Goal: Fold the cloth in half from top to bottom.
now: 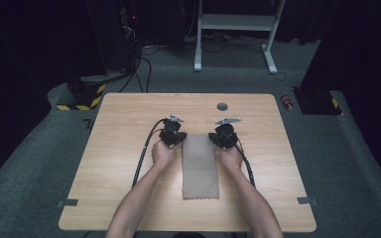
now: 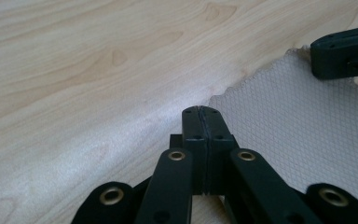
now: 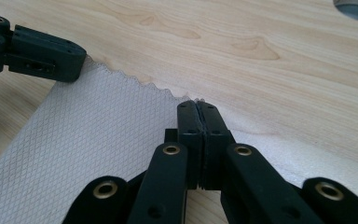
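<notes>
So we've got this beige cloth (image 1: 200, 166) lying flat on the wooden table (image 1: 119, 148), folded into a long narrow strip that runs from near the middle of the table down toward our edge. Up close it has a little diamond weave and a zigzag-cut edge along its far end.

Both our grippers are at that far end, one on each corner. The left gripper (image 1: 172, 136) sits at the far left corner, and in the left gripper view its jaws are pressed tight together with their tips right at the corner of the cloth (image 2: 289, 126). Looks like they're pinching the very edge there, though the contact itself is hidden under the tips. Same deal on the other side: the right gripper (image 1: 223, 138) is at the far right corner, jaws squeezed together at the cloth's (image 3: 98, 135) zigzag edge.

Each gripper view also catches the other gripper's black tip at the opposite corner.

Further out, there's a round grey grommet (image 1: 222, 106) set into the table beyond the grippers, and grey carpet (image 1: 327, 148) around the table.
</notes>
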Tool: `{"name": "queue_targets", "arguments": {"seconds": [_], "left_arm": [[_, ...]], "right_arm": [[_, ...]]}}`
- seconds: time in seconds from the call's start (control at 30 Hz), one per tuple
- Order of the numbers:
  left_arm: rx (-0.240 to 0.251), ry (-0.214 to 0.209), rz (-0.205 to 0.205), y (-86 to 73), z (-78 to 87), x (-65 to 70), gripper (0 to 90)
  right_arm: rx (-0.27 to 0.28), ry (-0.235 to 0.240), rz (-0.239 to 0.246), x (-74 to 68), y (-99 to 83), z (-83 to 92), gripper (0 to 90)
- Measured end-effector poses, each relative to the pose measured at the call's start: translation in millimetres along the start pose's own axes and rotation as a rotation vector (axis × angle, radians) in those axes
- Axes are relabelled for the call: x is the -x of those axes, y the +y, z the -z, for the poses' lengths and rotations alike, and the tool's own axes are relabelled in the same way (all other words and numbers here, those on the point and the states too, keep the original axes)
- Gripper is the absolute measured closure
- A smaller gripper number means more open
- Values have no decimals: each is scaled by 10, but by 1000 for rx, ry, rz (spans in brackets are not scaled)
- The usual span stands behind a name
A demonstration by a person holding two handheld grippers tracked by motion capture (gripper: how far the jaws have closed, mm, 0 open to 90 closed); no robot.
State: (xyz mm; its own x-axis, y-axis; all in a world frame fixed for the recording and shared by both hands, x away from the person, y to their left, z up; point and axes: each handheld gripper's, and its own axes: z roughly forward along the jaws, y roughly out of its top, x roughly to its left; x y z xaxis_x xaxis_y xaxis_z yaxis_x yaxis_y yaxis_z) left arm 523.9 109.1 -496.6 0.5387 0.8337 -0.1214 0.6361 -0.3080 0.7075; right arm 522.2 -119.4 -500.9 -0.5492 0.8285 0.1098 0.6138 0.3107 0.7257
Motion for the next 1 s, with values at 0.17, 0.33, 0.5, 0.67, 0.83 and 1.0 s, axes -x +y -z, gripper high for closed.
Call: {"name": "queue_targets", "arguments": {"seconds": [0.17,0.33,0.5,0.67,0.83,1.0], "left_arm": [[15,-19,9,23,20,-18,897],[11,-20,-2,93,38,-13,897],[39,-23,6,166,98,-25,897],[32,-10,3,253,95,-65,897],[56,-25,9,293,115,-64,897],[64,-41,-7,223,121,-21,895]], "right_arm": [[3,3,-15,23,17,43,891],[-5,-6,-5,31,83,66,892],[4,-14,-2,32,145,108,893],[14,-22,10,21,237,128,893],[34,-18,6,44,247,179,892],[33,-11,9,72,206,202,892]]}}
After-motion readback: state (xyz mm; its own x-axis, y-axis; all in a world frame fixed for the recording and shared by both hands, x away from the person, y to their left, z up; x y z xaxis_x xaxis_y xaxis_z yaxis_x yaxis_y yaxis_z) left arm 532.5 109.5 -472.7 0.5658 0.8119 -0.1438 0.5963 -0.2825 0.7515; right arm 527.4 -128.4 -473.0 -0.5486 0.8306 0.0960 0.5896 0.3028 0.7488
